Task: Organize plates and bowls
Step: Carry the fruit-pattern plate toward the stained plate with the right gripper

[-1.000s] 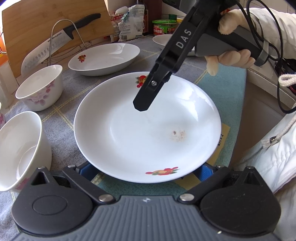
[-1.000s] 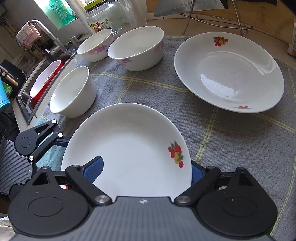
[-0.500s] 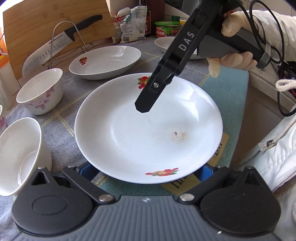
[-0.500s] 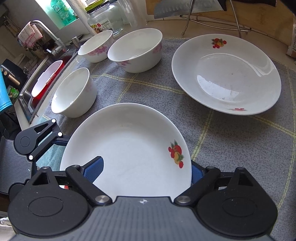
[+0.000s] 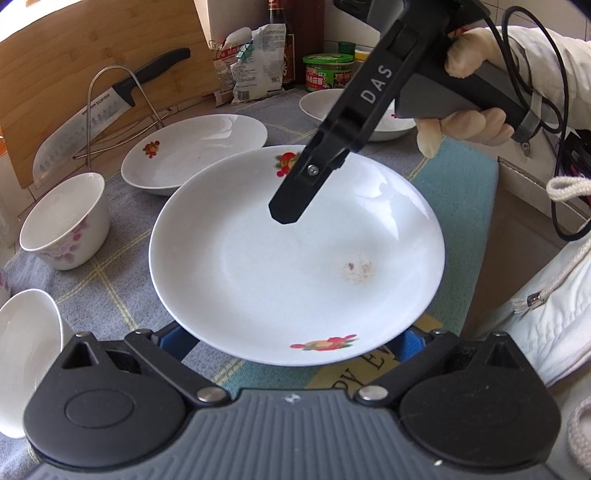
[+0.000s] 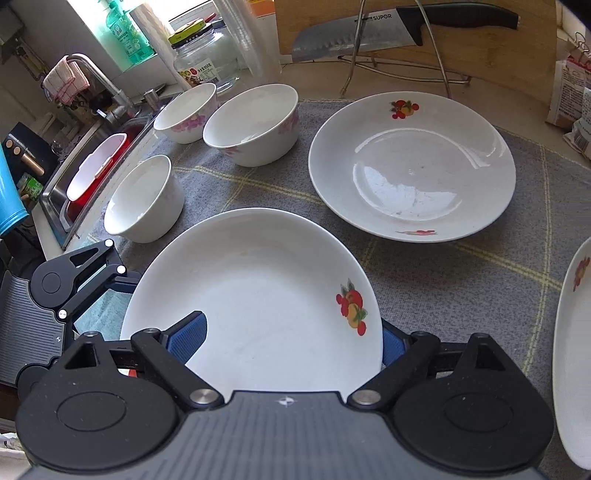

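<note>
A white plate with fruit prints (image 5: pixel 295 258) is lifted above the grey cloth, also seen in the right wrist view (image 6: pixel 258 302). My right gripper (image 6: pixel 291 339) is shut on its rim, one blue pad (image 6: pixel 186 338) over the plate, the other below. My left gripper (image 5: pixel 291 341) sits under the near rim with its blue pads spread wide on either side; it looks open. A second plate (image 6: pixel 412 166) lies beyond, and a third (image 5: pixel 380 129) at the far right. Three white bowls (image 6: pixel 144 199) (image 6: pixel 251 123) (image 6: pixel 184 107) stand at the left.
A knife on a wire rack (image 6: pixel 369 33) leans on a wooden board at the back. A sink (image 6: pixel 92 166) with a red tub lies left of the cloth. Jars and food bags (image 5: pixel 325 72) stand behind. The counter edge is on the right (image 5: pixel 517 206).
Both grippers and the held plate have risen and moved toward the second plate. The bowls have slid toward the left in the left wrist view.
</note>
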### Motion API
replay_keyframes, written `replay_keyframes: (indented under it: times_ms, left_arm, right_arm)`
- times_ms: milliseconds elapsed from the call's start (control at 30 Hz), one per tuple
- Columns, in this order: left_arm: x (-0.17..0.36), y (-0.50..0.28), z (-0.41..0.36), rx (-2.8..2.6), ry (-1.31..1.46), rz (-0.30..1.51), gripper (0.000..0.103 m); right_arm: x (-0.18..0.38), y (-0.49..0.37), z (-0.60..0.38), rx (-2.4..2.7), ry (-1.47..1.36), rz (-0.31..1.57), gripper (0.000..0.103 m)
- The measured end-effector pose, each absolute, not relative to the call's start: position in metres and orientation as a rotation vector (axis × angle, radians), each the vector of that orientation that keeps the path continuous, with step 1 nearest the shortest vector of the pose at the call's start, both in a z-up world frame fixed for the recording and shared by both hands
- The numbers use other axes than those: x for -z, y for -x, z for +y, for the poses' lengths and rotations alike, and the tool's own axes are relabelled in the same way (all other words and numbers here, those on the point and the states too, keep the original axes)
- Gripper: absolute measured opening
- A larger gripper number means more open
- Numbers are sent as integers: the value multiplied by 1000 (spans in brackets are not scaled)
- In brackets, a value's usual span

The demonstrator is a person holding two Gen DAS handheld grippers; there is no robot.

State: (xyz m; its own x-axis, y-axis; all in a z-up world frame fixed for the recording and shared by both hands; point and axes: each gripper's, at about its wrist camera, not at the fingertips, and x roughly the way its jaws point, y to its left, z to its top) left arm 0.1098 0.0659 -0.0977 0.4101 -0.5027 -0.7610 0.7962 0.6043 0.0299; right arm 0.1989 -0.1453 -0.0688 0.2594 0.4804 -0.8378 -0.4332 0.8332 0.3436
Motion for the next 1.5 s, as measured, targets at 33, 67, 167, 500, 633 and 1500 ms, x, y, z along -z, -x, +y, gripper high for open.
replay_keyframes:
  times_ms: [33,67,167,500,633,1500]
  left_arm:
    - [97,-111,62,849,-422,788,102]
    - [97,-111,59,849,-419,787,102]
    - [95,-113,48,849,-419,782,102]
    - [84,-116,7,855,-429,760,102]
    - [80,-120,-9,856,-439,751,102]
    - [78,-146,-109,883,-472,730,102]
  right_arm:
    - [68,-199,-148,-618,-48,1150,96]
    - [67,-199,-153,-617,-50,1147,96]
    - [64,-199,-164,-612,-55,1140,96]
    - [54,-198,-206,-591,-54,1111,96]
    - [49,-199,-221,-588,-57,1099,96]
    - [51,-220,-325,-545,-89,1072,96]
